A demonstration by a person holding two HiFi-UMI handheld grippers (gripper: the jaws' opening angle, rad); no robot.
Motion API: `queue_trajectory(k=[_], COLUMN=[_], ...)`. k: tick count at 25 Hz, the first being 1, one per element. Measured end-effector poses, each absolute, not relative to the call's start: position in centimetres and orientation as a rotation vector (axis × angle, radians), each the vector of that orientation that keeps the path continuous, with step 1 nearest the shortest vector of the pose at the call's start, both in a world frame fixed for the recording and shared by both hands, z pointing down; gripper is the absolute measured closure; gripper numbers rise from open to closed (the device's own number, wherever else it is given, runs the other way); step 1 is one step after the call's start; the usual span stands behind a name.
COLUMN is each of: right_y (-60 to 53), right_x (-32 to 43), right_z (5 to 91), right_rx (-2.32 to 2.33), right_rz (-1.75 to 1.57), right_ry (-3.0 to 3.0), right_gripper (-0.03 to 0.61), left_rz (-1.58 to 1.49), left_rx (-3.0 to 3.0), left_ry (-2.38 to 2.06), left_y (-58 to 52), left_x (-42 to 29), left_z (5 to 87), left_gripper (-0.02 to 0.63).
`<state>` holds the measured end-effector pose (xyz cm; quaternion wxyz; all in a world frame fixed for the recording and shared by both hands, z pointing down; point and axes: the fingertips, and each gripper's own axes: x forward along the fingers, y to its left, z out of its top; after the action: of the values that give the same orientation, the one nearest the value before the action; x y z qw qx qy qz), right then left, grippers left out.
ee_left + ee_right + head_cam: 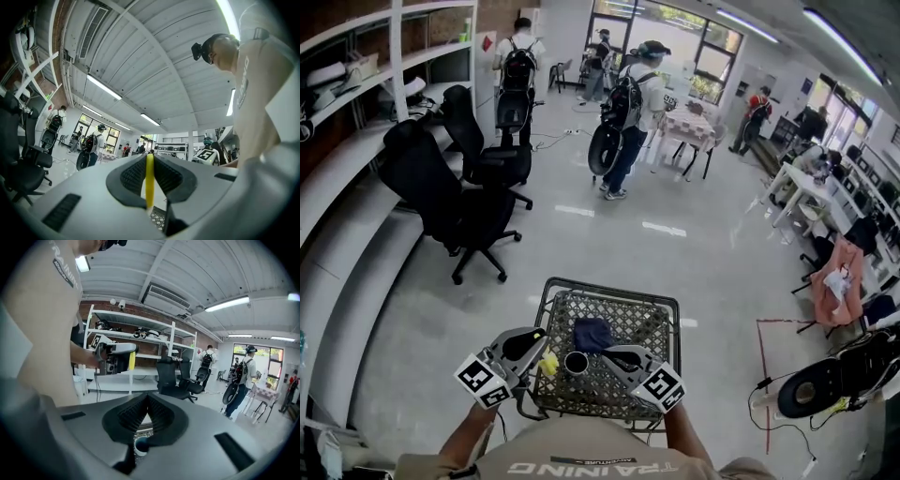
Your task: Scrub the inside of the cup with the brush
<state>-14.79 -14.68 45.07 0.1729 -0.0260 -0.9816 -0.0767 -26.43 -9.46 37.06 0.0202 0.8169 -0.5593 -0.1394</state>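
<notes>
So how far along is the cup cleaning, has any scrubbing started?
Done: the left claw is shut on the yellow brush, so it is picked up. In hand: the brush hangs beside the cup on the mesh table, and the shut right claw sits at the cup's other side, apparently empty. Left: putting the brush inside the cup and scrubbing.

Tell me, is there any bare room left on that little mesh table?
Yes: the mesh table is bare at its far right, between the blue cloth and the rim, and in a narrower strip left of the cloth. The near edge is crowded: the cup sits between the left gripper, holding the brush, and the right gripper.
</notes>
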Motion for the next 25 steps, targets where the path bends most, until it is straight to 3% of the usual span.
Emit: queue_trajectory(k=[25], right_y=[-15.6], right_x=[-15.2], right_z=[34.3], right_rx=[0.113], right_rz=[-0.017], right_ry=[-3.139], right_gripper=[0.563], left_rz=[-0.346], left_rx=[2.462], left_ry=[-1.875], left_y=[-7.4], left_x=[-26.8], left_z=[36.8], left_gripper=[0.561])
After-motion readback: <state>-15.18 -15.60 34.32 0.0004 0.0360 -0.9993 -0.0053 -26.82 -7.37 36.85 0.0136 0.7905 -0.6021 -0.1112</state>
